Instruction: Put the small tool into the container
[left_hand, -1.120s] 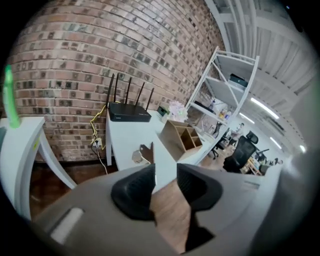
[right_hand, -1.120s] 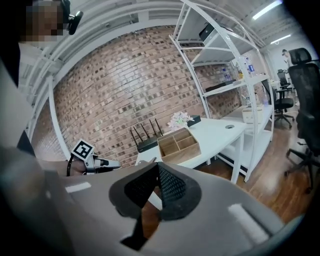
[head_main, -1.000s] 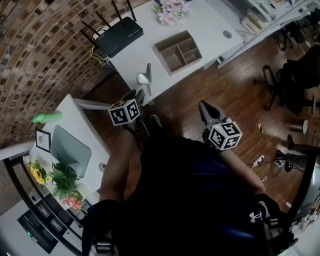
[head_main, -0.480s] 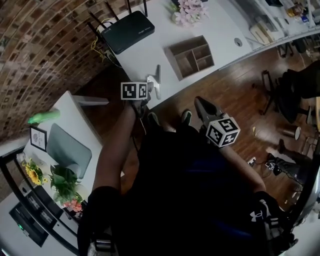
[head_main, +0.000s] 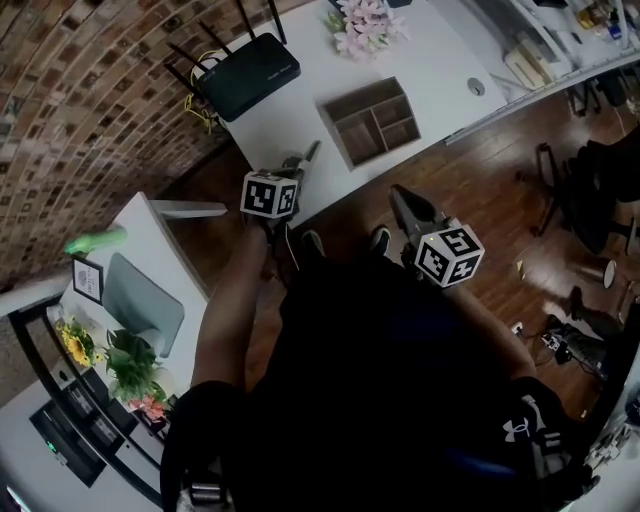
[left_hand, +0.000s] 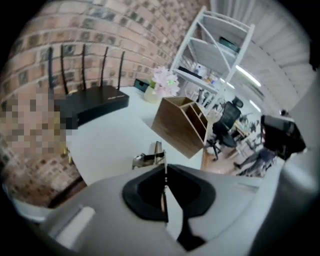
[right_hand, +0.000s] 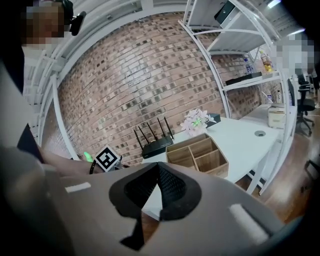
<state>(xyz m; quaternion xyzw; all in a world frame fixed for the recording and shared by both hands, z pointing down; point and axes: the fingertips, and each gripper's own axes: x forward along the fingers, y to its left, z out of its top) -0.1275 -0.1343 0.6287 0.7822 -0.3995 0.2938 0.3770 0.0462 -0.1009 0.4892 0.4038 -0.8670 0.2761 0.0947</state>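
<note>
A white desk (head_main: 300, 100) stands against a brick wall (head_main: 90, 90) over a wood floor (head_main: 470, 180). It carries a router (head_main: 248, 75), flowers (head_main: 365, 28) and a wooden container (head_main: 375, 120). At the desk's near edge the left gripper (left_hand: 165, 167) is clamped on the small tool (left_hand: 150, 159), apart from the container. The right gripper (right_hand: 157, 167) is closed and empty.

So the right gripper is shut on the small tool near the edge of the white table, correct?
Wrong gripper. It is the left gripper that is shut on the small tool near the edge of the white table. The left gripper view shows the tool's metal pinched between its jaws. In the right gripper view, the right gripper is shut with nothing between its jaws.
</note>
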